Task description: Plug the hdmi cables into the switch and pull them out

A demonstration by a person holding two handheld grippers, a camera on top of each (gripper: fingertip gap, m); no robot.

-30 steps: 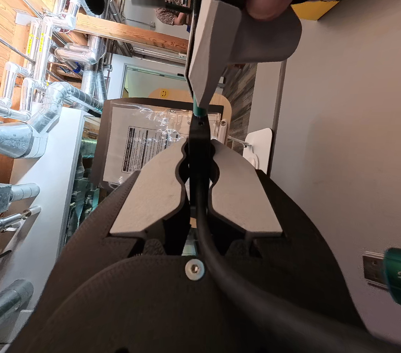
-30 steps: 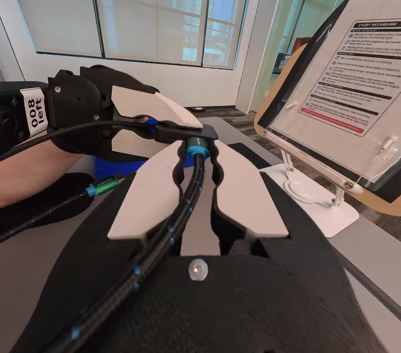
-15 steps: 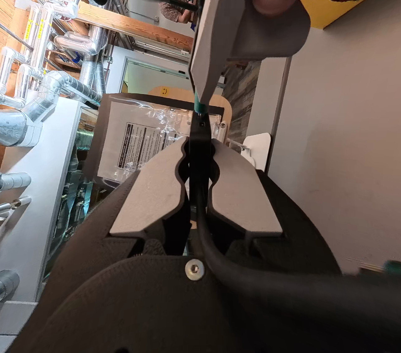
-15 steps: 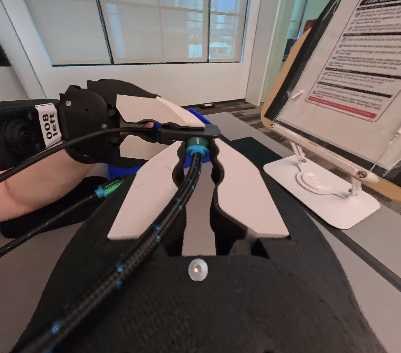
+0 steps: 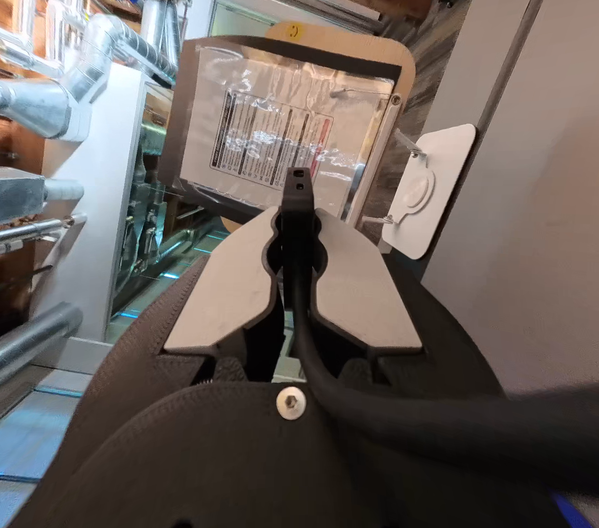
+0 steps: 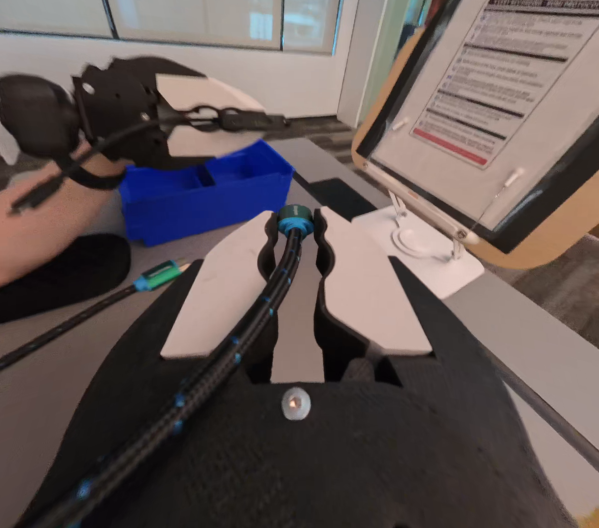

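In the left wrist view, the left gripper [image 5: 297, 217] has its two pale fingers [image 5: 233, 279] pressed together on the flat black switch [image 5: 297, 188], whose tip sticks out past the fingertips at the centre of the frame. The switch's smooth black lead [image 5: 303, 311] runs back between the fingers and curves off toward the lower right. Beyond the tip stands an instruction sheet in a clear holder [image 5: 278, 136] on a white base [image 5: 428, 191], which sits on a grey table [image 5: 534, 220] along the right edge.

In the right wrist view, the right gripper [image 6: 293, 219] is clamped on the green plug [image 6: 294, 215] of a braided black-and-blue hdmi cable [image 6: 259, 311], the plug at the fingertips in mid-frame and the cable trailing to the lower left. The plug and switch are well apart: the left gripper [image 6: 259, 120] with the switch [image 6: 249, 121] is blurred at the upper left, above a blue bin [image 6: 207, 198]. A second green-ended cable [image 6: 158, 274] lies on the table at the left, near a forearm [image 6: 48, 220]. The sheet holder [image 6: 486, 91] fills the upper right.
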